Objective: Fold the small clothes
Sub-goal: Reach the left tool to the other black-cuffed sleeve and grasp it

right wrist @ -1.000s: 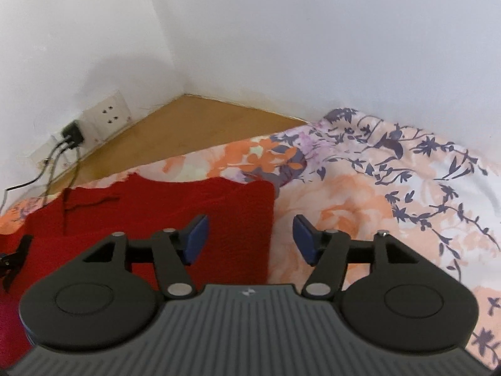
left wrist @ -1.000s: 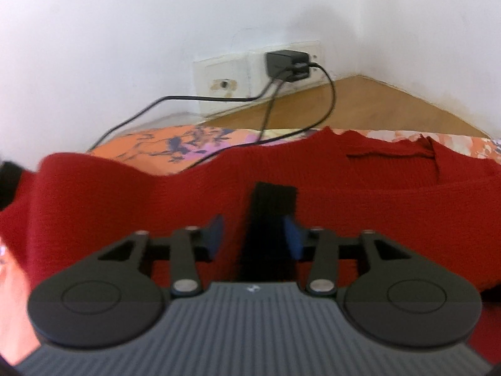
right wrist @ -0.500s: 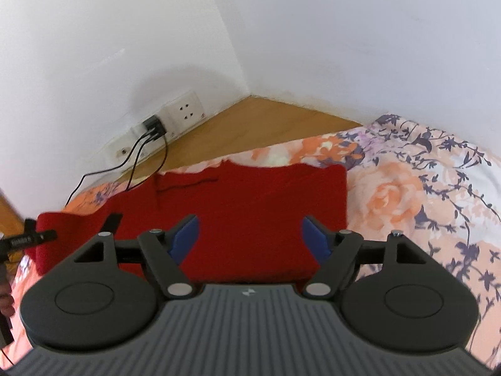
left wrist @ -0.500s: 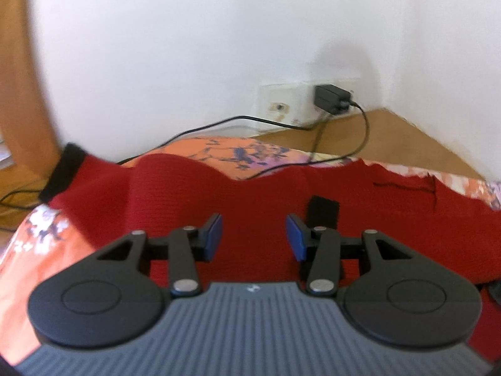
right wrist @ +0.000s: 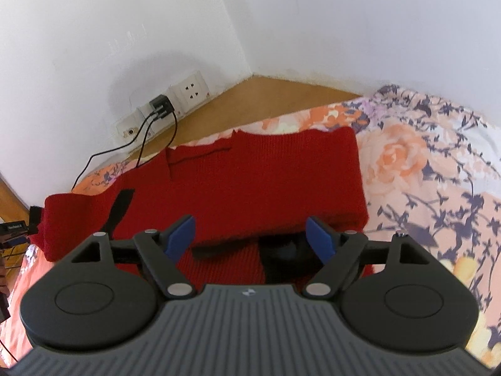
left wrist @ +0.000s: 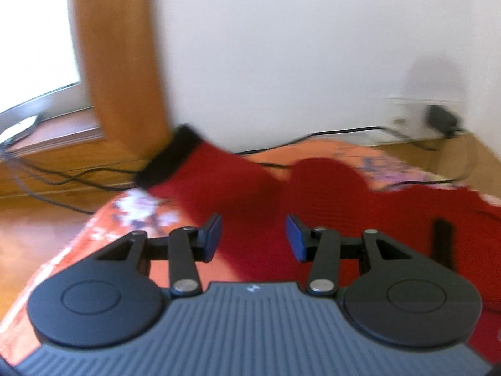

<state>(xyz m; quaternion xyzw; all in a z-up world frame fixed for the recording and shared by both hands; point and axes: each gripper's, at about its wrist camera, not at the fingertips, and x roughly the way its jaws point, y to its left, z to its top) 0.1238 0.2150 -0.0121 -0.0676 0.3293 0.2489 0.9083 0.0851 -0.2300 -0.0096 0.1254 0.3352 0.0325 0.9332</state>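
Left gripper (left wrist: 253,238): jaws apart, nothing between the blue pads; it hangs over the sleeve end of the garment. This view is blurred.
Right gripper (right wrist: 252,238): jaws spread wide and empty, above the near edge of the garment.
Red sweater (right wrist: 250,185): a knitted piece spread flat on the floral bedsheet (right wrist: 432,169), partly folded, its far edge close to the strip of wooden floor (right wrist: 266,94) along the wall.
Sleeve (left wrist: 219,181): stretches out to the left, ending in a black cuff (left wrist: 169,156) at the edge of the bedding.
Black trim (right wrist: 120,206): a dark strip lies across the red knit near the left side; more black fabric sits under the right gripper.
Wall socket (right wrist: 189,91): a black charger (right wrist: 161,106) is plugged in beside it, its cables trailing down towards the bedding.
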